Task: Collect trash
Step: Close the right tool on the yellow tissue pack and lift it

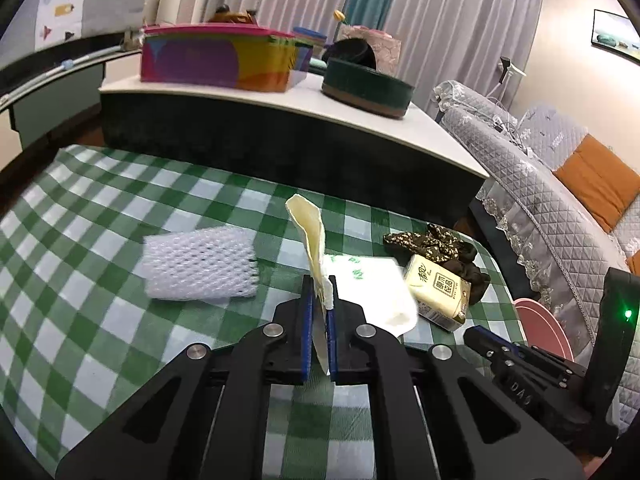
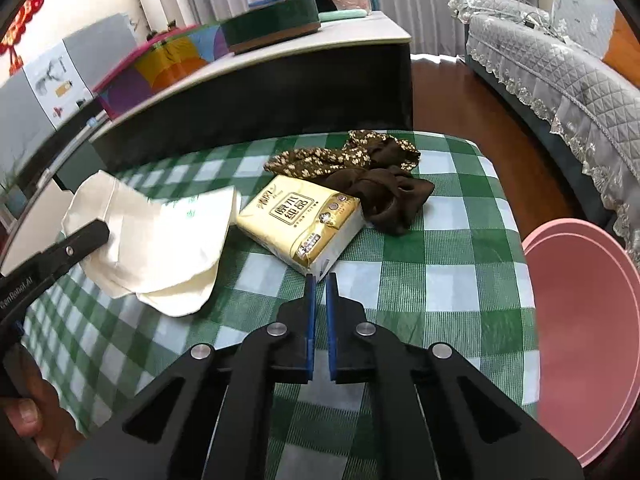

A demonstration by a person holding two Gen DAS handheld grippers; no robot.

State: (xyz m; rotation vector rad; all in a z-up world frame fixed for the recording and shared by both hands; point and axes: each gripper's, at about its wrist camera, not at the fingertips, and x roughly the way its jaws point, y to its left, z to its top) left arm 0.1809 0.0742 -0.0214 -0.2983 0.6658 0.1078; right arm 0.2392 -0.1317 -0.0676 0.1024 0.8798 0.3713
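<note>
Your left gripper [image 1: 320, 300] is pinching the floppy, featherlight paper wrapper [image 1: 310, 232] by its edge, the right gripper [image 2: 320, 280] is closed on nothing, so grab deeper.

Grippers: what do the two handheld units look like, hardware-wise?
Both match: the left gripper and right gripper have matte black linkage arms with triangular cutouts, round silver pivot pins, and two narrow fingers faced with blue pads. The right wrist view shows white lettering along the left unit's side. The left wrist view shows a green light on the right unit's black body. No cables visible.
</note>
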